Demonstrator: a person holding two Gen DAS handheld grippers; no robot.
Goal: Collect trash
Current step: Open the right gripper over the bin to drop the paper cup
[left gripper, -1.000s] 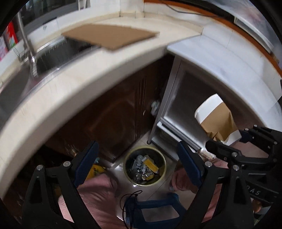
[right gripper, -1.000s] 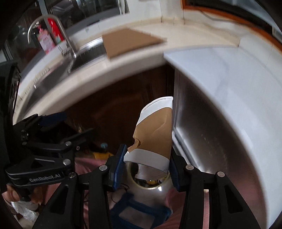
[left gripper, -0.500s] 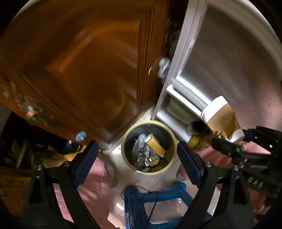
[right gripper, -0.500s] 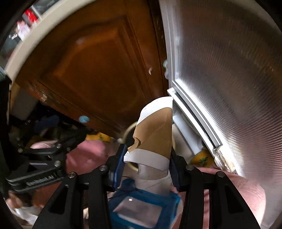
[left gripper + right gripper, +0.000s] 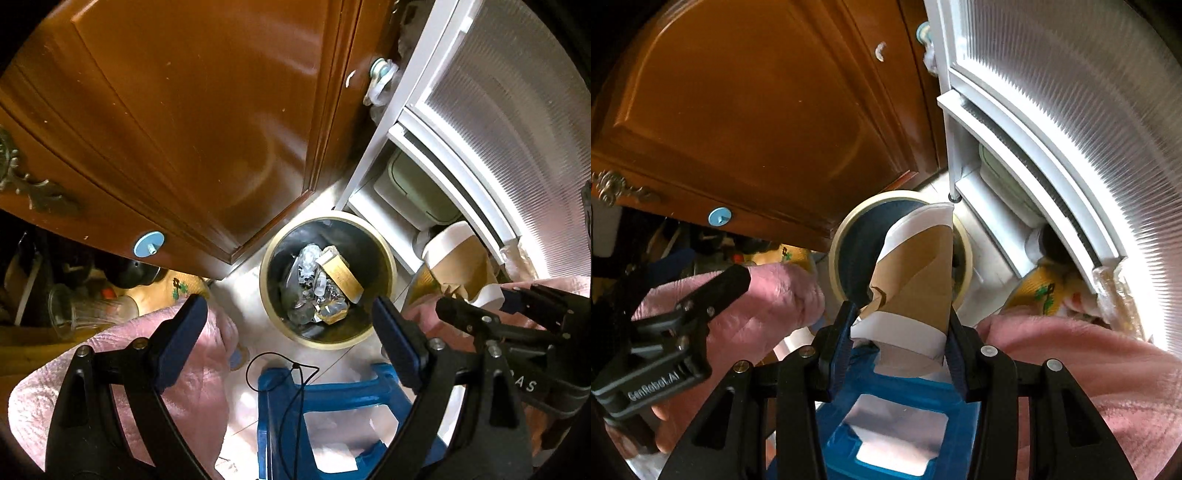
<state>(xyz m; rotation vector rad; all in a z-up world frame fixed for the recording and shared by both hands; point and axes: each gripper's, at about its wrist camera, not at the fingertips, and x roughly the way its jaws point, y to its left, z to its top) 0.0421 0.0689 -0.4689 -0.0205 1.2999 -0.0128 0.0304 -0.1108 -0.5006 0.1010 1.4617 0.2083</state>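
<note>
My right gripper [image 5: 899,343] is shut on a crushed white paper cup with a brown sleeve [image 5: 912,273], held just above and in front of a round bin. The bin [image 5: 388,254] is dark inside with a pale gold rim and holds several pieces of trash, among them a gold carton [image 5: 341,275]. In the right wrist view the cup hides most of the bin [image 5: 849,240]. My left gripper [image 5: 286,339] stands open and empty over the bin's near edge. The cup [image 5: 458,262] and the right gripper [image 5: 517,317] also show at the right of the left wrist view.
A brown wooden cabinet door [image 5: 192,110] rises behind the bin, with a white ribbed-glass door [image 5: 517,110] to its right. A blue plastic stool [image 5: 332,402] stands in front of the bin. Pink-clad knees [image 5: 192,369] flank it. Yellow slippers [image 5: 1045,288] lie by the white door.
Both grippers have dropped from counter height toward the floor and tipped downward. The countertop and sink have left view; the bin is now larger and closer. The cup stays gripped throughout.
</note>
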